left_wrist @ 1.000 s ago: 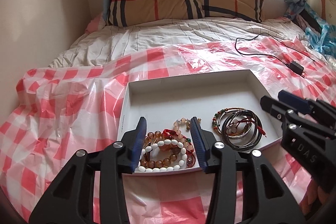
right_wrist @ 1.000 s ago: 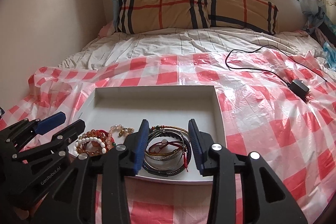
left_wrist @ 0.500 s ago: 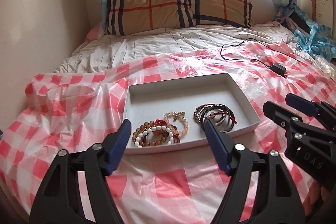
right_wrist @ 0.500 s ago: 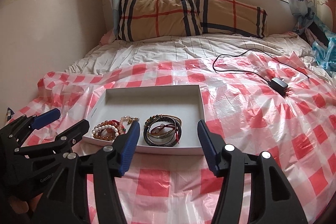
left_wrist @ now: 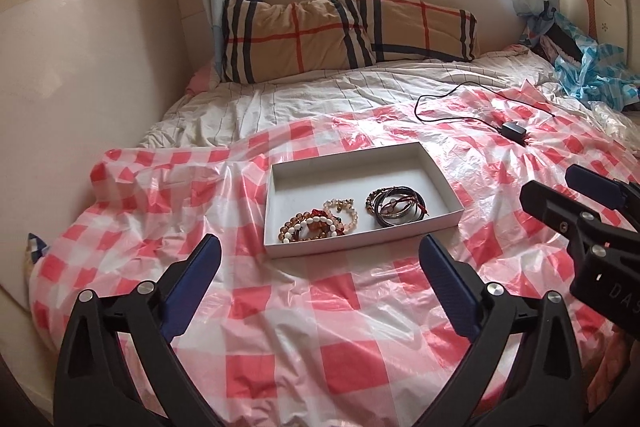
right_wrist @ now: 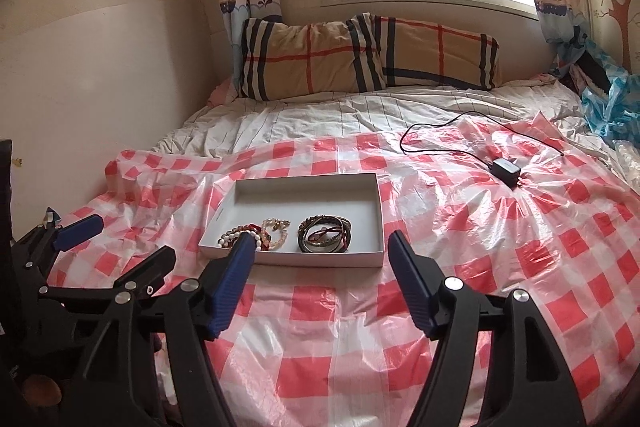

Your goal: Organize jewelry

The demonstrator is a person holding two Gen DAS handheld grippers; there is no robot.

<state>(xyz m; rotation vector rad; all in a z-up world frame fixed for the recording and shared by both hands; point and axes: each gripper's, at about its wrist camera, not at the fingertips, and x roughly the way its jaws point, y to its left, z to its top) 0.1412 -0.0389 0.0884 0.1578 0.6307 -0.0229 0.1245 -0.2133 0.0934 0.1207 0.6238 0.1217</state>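
A shallow white box [left_wrist: 352,163] [right_wrist: 308,187] lies on the red-and-white checked sheet on the bed. Inside it, beaded bracelets [left_wrist: 318,223] [right_wrist: 264,233] lie at the left and a stack of dark bangles [left_wrist: 396,207] [right_wrist: 324,235] at the right. My left gripper [left_wrist: 320,283] is open and empty, held back from the box's near edge. My right gripper [right_wrist: 320,275] is open and empty, also short of the box. Each gripper shows at the side of the other's view.
A black charger with its cable [left_wrist: 514,129] [right_wrist: 506,169] lies on the sheet to the far right of the box. A plaid pillow [left_wrist: 344,31] lies at the head of the bed. Blue plastic [left_wrist: 592,71] is bunched at the far right. A wall runs along the left.
Both grippers have pulled back from over the jewelry in the box and their jaws have opened wide. The box and bracelets now sit farther away in both views.
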